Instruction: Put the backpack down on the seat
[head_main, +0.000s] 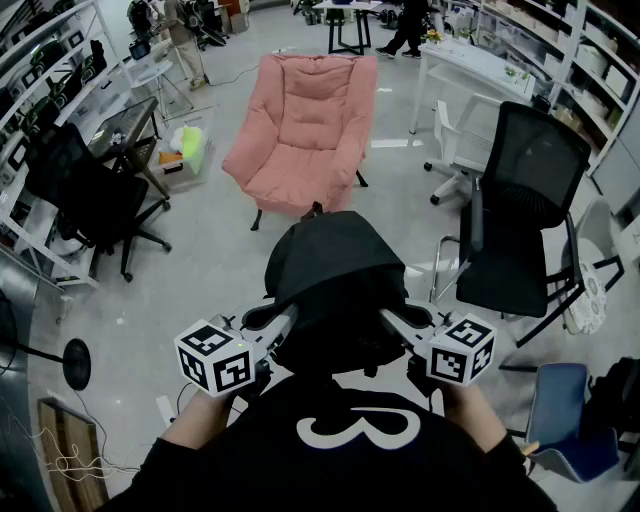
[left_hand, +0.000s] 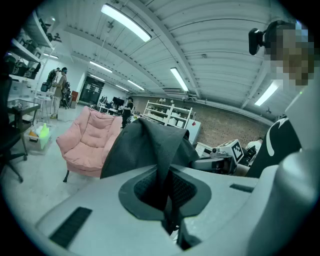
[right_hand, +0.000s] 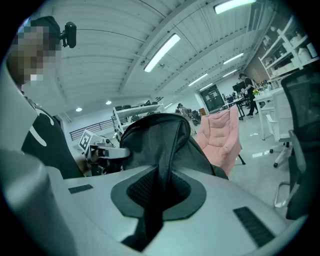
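A black backpack (head_main: 335, 285) hangs in the air in front of the person, held up between both grippers. My left gripper (head_main: 282, 322) is shut on a fold of the backpack's (left_hand: 150, 150) fabric at its left side. My right gripper (head_main: 392, 322) is shut on the backpack's (right_hand: 160, 145) right side, the fabric pinched between its jaws. The pink padded seat (head_main: 303, 130) stands on the floor straight ahead, beyond the backpack and apart from it. It also shows as the pink seat (left_hand: 87, 142) in the left gripper view and the pink seat (right_hand: 220, 137) in the right gripper view.
A black mesh office chair (head_main: 525, 215) stands to the right of the backpack, a white chair (head_main: 462, 140) behind it. Another black chair (head_main: 90, 195) and a glass desk (head_main: 125, 125) are at the left. A blue bag (head_main: 565, 420) lies at lower right. People stand far back.
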